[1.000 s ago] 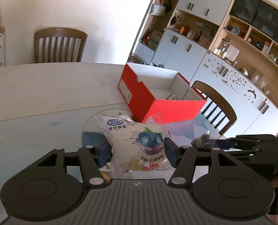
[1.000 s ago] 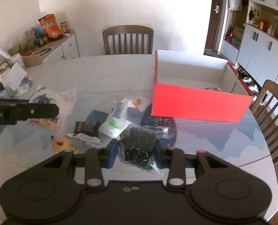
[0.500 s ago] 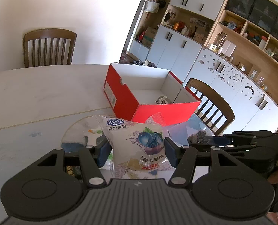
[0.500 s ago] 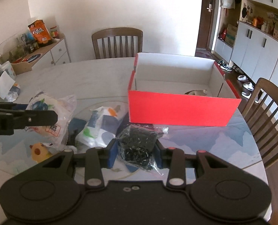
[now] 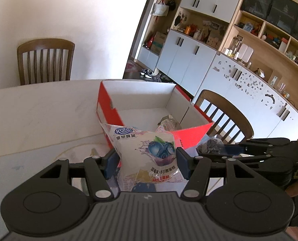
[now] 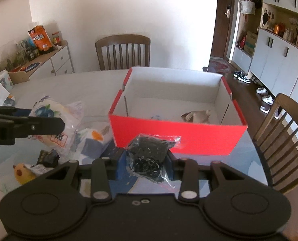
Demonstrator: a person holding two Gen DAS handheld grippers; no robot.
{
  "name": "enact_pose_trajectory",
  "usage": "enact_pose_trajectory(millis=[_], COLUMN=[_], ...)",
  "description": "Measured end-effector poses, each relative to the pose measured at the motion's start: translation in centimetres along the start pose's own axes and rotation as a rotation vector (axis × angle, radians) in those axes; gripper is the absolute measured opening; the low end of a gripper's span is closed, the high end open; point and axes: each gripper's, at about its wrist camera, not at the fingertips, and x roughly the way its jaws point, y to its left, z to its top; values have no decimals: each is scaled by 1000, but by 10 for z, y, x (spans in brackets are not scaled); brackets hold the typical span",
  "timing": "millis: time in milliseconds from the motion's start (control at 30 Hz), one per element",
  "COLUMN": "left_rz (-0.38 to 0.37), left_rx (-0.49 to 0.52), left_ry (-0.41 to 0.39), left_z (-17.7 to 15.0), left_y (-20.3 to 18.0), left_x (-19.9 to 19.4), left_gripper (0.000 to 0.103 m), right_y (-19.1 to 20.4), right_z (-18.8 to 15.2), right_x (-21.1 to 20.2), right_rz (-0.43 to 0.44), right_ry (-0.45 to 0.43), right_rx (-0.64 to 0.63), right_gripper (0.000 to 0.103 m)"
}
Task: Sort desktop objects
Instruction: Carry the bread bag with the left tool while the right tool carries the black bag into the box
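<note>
Jaws pinch a crinkly cake packet (image 5: pixel 146 152) and glossy black-bead bag (image 6: pixel 147 156).

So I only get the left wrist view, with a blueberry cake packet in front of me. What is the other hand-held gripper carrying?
Observer: The right hand-held gripper is shut on a clear bag of small black bits.
Operator: Is anything left on the table?
Observer: Yes, a yellow plush toy lies on the table, near its front edge.
Operator: Anything beside it?
Observer: A white packet with an orange patch lies left of the red box.
</note>
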Motion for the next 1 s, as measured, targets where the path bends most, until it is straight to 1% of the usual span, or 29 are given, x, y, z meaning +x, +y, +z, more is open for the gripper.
enact_pose_trajectory(millis=[400,700,1000], left_rz=[24,54,72], left_rx=[59,94,115], left_ry=[-18,-11,1], left_z=[41,66,88], left_y=[-31,-41,-39], left_x=[44,80,115], left_gripper=[60,60,60], right_y=[-39,-64,-79], right_z=[38,63,74], right_x=[15,32,52], right_rz=[11,11,18], right_ry=[-39,-59,-43], right_rx=[-77,-112,-120], right_gripper=[39,39,39])
